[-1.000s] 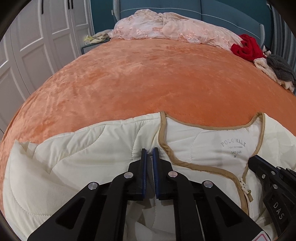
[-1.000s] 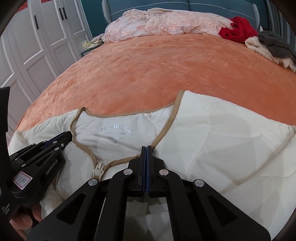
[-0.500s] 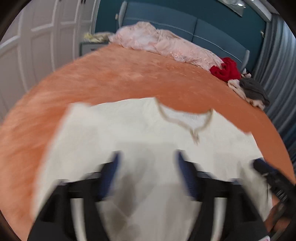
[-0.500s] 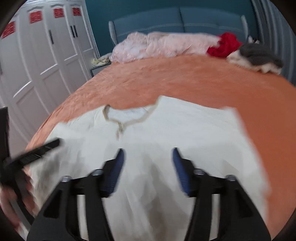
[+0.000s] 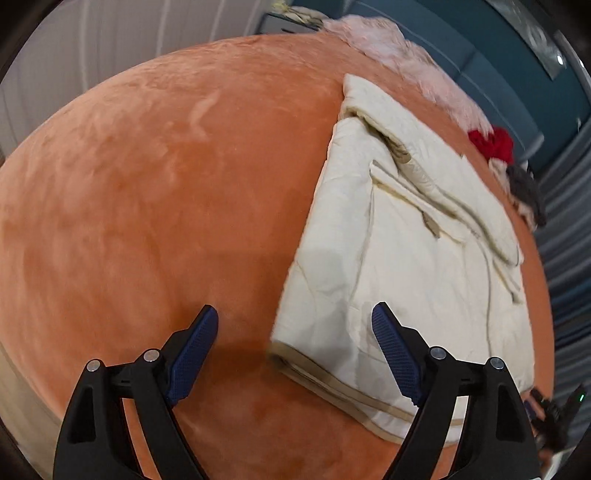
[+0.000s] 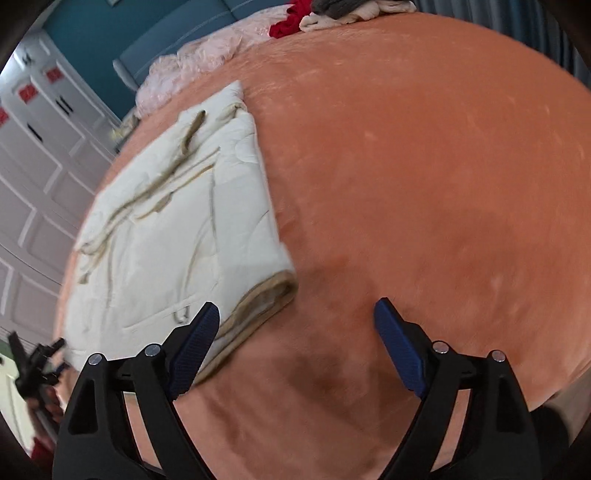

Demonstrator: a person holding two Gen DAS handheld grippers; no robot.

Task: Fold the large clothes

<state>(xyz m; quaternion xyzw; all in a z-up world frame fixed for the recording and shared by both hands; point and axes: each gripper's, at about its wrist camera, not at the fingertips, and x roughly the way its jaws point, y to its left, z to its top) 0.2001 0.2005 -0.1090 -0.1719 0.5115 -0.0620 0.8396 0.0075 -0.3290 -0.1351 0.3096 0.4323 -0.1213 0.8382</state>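
In the left wrist view, the left hand-held gripper now stands spread and empty above the near edge of the bed; a second ago it was pressed together on the cream quilted jacket near the collar, so it has let go and drawn back. The jacket lies on the orange bedspread to the right of centre, doubled over into a long rectangle, its tan-bound edge nearest the camera, just under the right fingertip; nothing sits between the jaws. That reads as one fold laid down and released, with a further fold likely needed. In the right wrist view, the right hand-held gripper is opening, its jaws wide with only bedspread between them, where a second ago they pinched the neckline. The one jacket lies to the left, its bound corner just beside the left fingertip. Counted: one jacket, two grippers, one pink heap at the far headboard, one red garment and one grey-and-cream bundle beside it.
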